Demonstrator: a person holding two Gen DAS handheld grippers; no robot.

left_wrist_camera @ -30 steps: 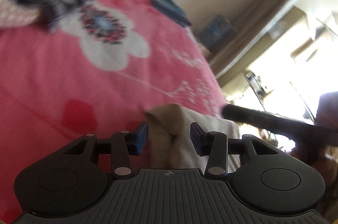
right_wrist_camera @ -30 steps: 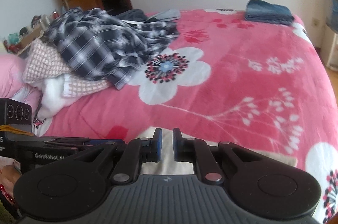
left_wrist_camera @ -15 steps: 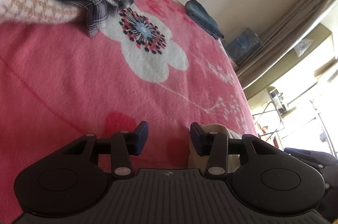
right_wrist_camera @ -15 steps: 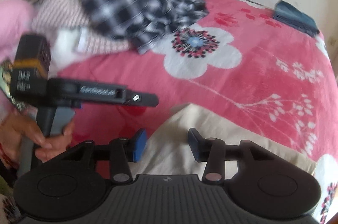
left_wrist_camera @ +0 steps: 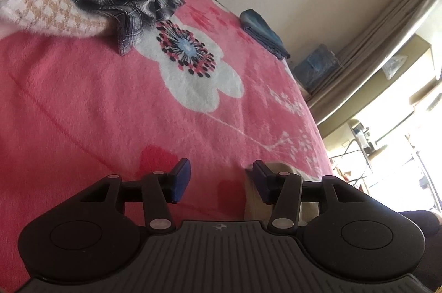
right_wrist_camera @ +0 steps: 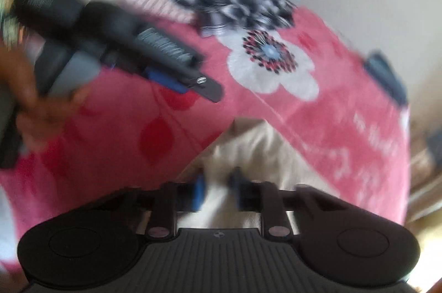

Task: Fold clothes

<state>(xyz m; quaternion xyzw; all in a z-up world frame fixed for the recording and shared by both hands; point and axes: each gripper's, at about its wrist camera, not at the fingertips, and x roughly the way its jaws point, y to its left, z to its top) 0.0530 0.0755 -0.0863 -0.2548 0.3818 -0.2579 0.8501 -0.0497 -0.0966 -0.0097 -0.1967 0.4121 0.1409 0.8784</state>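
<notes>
My left gripper [left_wrist_camera: 219, 179] hovers over the bed [left_wrist_camera: 83, 105], jaws apart and empty. The beige garment [right_wrist_camera: 265, 149] sits low centre in the right view; my right gripper [right_wrist_camera: 218, 192] looks nearly closed on a fold, though blur hides contact. One-sided pulling could bunch the cloth.

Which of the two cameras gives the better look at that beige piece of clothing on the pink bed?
The right wrist view, though blurred: the beige garment fills the space ahead of the right gripper. The left wrist view shows only a sliver of it behind one finger of the open left gripper.
</notes>
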